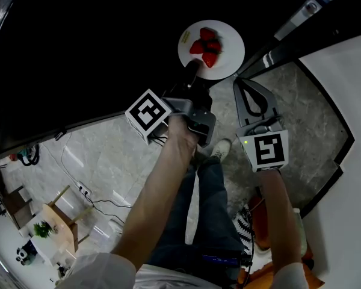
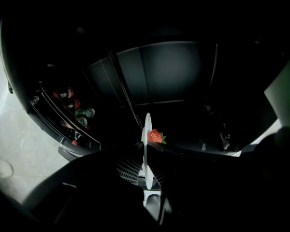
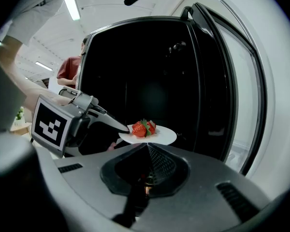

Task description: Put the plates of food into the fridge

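A white plate [image 1: 225, 44] with strawberries [image 1: 206, 46] hangs in front of the dark fridge opening [image 1: 108, 35]. My left gripper [image 1: 191, 75] is shut on the plate's near rim. In the left gripper view the plate [image 2: 146, 151] stands edge-on between the jaws, one strawberry [image 2: 155, 136] showing beside it. My right gripper [image 1: 241, 81] sits just right of the plate, shut, with nothing in it. The right gripper view shows its closed tips [image 3: 147, 148] below the plate [image 3: 157, 136], and the left gripper [image 3: 117, 125] holding that plate.
The open fridge door [image 3: 241, 86] stands to the right. Its shelves hold bottles and cans [image 2: 76, 111]. A person in a red shirt [image 3: 69, 67] stands behind at left. A small wooden table with a plant [image 1: 48, 221] and a floor cable [image 1: 87, 194] lie lower left.
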Demonstrator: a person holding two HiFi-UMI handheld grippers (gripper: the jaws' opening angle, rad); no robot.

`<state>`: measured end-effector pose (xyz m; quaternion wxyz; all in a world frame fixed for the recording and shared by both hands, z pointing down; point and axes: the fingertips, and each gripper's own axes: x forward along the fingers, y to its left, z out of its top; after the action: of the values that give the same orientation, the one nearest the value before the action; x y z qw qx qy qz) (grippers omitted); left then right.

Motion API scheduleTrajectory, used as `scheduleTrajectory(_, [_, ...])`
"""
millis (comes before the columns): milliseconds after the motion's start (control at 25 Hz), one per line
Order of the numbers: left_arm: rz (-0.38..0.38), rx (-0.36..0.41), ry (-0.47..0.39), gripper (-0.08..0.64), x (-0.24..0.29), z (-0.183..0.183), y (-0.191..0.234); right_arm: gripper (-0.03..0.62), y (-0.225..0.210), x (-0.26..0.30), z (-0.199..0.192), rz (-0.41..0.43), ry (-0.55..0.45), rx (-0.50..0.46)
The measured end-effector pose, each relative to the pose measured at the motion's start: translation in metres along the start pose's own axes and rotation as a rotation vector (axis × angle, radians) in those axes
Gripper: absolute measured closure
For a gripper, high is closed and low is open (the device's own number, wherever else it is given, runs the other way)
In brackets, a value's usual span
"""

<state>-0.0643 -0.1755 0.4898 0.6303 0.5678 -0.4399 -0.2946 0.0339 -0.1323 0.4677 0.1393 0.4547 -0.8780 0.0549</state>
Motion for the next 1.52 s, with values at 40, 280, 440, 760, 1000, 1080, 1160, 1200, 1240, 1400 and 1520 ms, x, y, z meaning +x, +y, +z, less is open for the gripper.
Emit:
scheduleTrajectory(40, [0.001, 0.002, -0.001, 0.543, 0.003, 0.001, -0.001, 0.583, -0.003, 0.003, 0.001, -0.001, -0.001, 0.007])
scheduleTrajectory(280, [0.006, 0.005, -0.003, 0.543, -0.003, -0.003, 0.004, 0.583, 0.001, 0.008, -0.003, -0.002, 0.003, 0.024])
scheduleTrajectory(440, [0.008, 0.006, -0.014, 0.543, 0.012, 0.002, -0.004, 0.583, -0.013, 0.022, 0.008, 0.006, 0.000, 0.042])
scheduleTrajectory(760, [0.026, -0.044, -0.028, 0.543, 0.034, 0.002, 0.000, 0.583, -0.028, 0.033, 0.005, 0.008, 0.003, 0.036])
scheduleTrajectory(1000, [0.022, -0.071, -0.042, 0.543, 0.034, 0.003, 0.001, 0.583, -0.023, 0.033, 0.001, 0.008, -0.001, 0.046])
scheduleTrajectory(1080, [0.023, -0.068, -0.045, 0.543, 0.034, 0.003, 0.002, 0.583, -0.023, 0.034, 0.000, 0.002, -0.002, 0.045])
scheduleTrajectory(1160, [0.025, -0.072, -0.044, 0.543, 0.034, 0.002, 0.002, 0.583, -0.023, 0.034, 0.000, -0.004, -0.006, 0.046])
scheduleTrajectory(1200, [0.026, -0.075, -0.045, 0.543, 0.034, 0.002, 0.002, 0.583, -0.022, 0.034, 0.001, -0.005, -0.010, 0.049])
scheduleTrajectory(1240, [0.025, -0.079, -0.045, 0.543, 0.034, 0.002, 0.001, 0.583, -0.022, 0.034, 0.001, -0.008, -0.014, 0.052])
scheduleTrajectory(1400, [0.020, -0.092, -0.050, 0.543, 0.034, 0.002, 0.000, 0.583, -0.024, 0.033, 0.003, -0.016, -0.030, 0.051])
scheduleTrajectory(1520, [0.014, -0.089, -0.054, 0.543, 0.035, 0.003, -0.002, 0.583, -0.023, 0.034, 0.005, -0.014, -0.039, 0.049])
